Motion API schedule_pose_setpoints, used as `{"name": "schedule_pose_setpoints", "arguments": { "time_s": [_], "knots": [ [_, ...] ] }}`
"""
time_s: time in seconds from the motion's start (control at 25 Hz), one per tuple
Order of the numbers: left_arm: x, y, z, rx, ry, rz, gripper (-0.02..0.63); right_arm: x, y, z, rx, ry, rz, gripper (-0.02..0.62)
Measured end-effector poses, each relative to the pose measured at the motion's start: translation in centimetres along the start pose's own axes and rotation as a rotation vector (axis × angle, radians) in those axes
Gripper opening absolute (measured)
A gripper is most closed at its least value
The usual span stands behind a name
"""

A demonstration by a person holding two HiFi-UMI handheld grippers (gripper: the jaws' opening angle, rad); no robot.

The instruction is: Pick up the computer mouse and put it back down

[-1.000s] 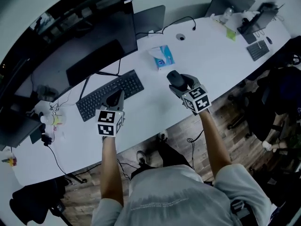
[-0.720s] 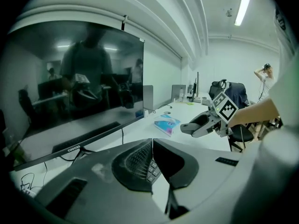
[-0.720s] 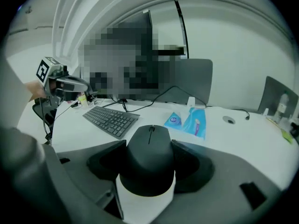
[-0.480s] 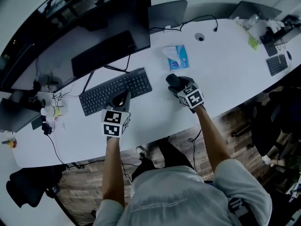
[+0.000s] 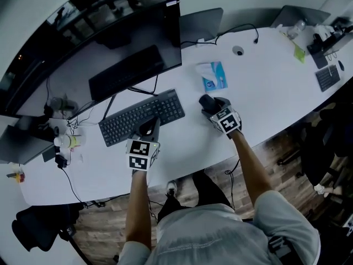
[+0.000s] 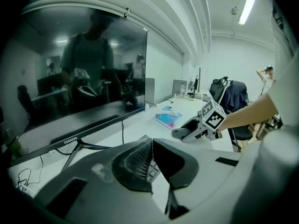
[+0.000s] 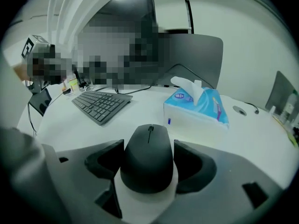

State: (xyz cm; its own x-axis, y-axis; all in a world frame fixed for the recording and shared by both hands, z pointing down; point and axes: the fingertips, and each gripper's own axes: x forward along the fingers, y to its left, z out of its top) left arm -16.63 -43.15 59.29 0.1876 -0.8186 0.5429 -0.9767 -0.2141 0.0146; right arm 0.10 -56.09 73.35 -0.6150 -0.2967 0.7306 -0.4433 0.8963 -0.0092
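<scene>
right gripper (image 5: 212,106) clamps computer mouse (image 7: 147,155) mid-frame | left gripper (image 6: 151,158) closed, empty | keep it level, lower gently

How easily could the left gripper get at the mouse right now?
Probably not easily: the mouse sits in the jaws of the right gripper, which press both its sides and leave no room. The left gripper, jaws together, is over by the keyboard.
</scene>
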Motion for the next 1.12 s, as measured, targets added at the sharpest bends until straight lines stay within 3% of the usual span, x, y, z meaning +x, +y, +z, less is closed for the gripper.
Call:
{"name": "schedule_pose_setpoints", "arguments": {
  "time_s": [0.12,0.32,0.72,0.96,1.12],
  "knots": [
    [-0.5,-0.1,0.4,0.022,-0.018,-0.026,0.014,-1.5,-0.3,0.3,0.015,-0.012,-0.037,0.347],
    [-2.0,-0.4,1.2,0.049,-0.067,-0.071,0.014,-6.5,-0.2,1.2,0.048,-0.065,-0.130,0.330],
    [-9.2,-2.5,3.7,0.137,-0.186,-0.140,0.014,-23.1,5.7,5.0,0.117,-0.300,-0.339,0.152],
    [-14.9,-4.2,5.2,0.193,-0.263,-0.162,0.014,-31.8,11.6,6.6,0.075,-0.389,-0.460,0.040],
    [-18.8,-5.4,5.8,0.230,-0.311,-0.174,0.014,-35.8,15.5,6.4,0.052,-0.419,-0.528,0.003]
  ]
}}
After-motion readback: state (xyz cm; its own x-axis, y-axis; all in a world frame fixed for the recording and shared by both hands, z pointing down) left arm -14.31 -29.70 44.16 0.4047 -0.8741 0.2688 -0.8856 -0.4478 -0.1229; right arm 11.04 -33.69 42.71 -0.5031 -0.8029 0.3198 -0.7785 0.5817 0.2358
